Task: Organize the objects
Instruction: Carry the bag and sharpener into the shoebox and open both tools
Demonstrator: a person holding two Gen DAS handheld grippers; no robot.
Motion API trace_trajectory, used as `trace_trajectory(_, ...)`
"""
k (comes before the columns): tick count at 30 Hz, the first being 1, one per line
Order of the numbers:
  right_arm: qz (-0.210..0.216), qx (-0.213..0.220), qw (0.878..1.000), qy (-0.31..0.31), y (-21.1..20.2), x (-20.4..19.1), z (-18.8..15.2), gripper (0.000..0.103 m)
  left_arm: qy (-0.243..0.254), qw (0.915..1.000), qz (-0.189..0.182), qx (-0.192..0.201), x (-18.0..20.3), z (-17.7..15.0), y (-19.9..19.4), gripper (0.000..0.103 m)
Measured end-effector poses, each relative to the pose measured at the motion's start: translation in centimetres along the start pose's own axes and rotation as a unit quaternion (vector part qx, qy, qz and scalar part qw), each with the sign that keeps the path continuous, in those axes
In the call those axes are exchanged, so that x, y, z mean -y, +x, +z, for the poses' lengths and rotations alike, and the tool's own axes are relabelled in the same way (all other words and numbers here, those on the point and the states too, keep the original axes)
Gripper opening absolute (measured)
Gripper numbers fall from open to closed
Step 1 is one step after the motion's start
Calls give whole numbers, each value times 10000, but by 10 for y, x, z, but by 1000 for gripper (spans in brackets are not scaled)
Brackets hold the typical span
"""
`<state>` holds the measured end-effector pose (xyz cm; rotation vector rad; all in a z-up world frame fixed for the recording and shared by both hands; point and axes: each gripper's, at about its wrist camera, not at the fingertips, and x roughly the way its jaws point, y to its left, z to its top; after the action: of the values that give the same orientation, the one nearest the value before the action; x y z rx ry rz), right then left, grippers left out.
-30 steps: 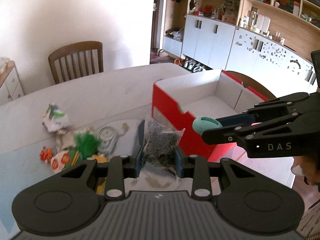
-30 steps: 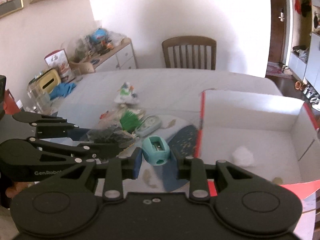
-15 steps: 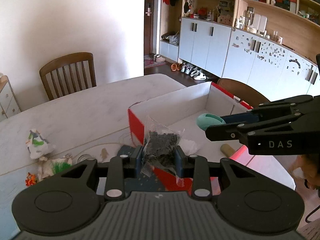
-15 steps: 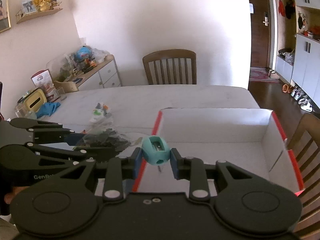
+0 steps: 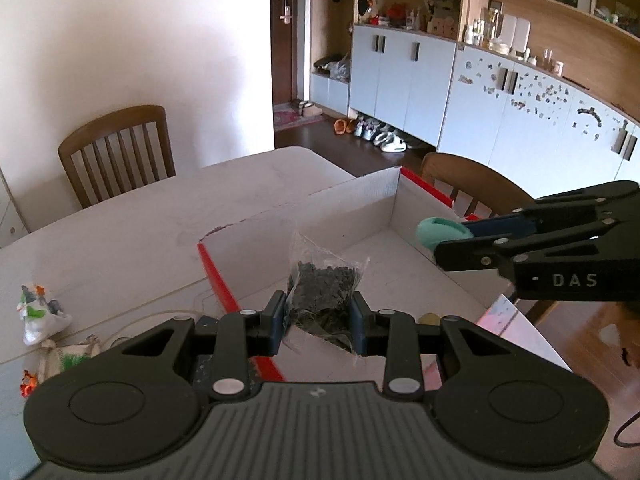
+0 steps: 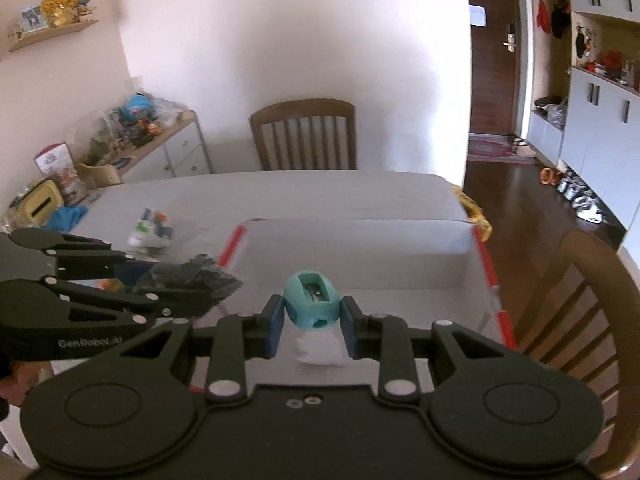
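The counter point(image 5: 132, 240) carries a red-and-white cardboard box point(image 5: 384, 208), open at the top, and both claws hang above its floor with their loads. So the relation that the coming move seems to turn on is vertical: the box floor lies directly below each claw, and a release should drop each item inside rather than over the red rim.

The left claw point(image 5: 320, 320) is clamped on a clear plastic bag of dark bits point(image 5: 322, 294). The bag stands upright between the blue pads and sits over the near left part of the box, just inside the red wall.

The right claw point(image 6: 312, 322) is clamped on a teal pencil sharpener point(image 6: 312, 300), blade slot facing the camera. It hangs nearer the middle of the box, above a small white wad point(image 6: 320, 350) lying on the floor.

Loose packets point(image 5: 40, 312) remain on the counter to the left of the box.
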<state>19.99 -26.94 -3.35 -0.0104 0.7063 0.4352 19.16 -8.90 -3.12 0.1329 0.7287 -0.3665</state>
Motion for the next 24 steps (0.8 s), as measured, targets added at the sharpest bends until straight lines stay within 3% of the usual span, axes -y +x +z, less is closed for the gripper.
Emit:
trace_trajectory(13,-161,-674,9976,80,50,44,-6,28,58,9973,161,-713,14,25,77,32)
trace_trajectory(24,-119,-1415,9894,-289,104,41,-11,28,151,9879,398,-1491,18,30,141,32)
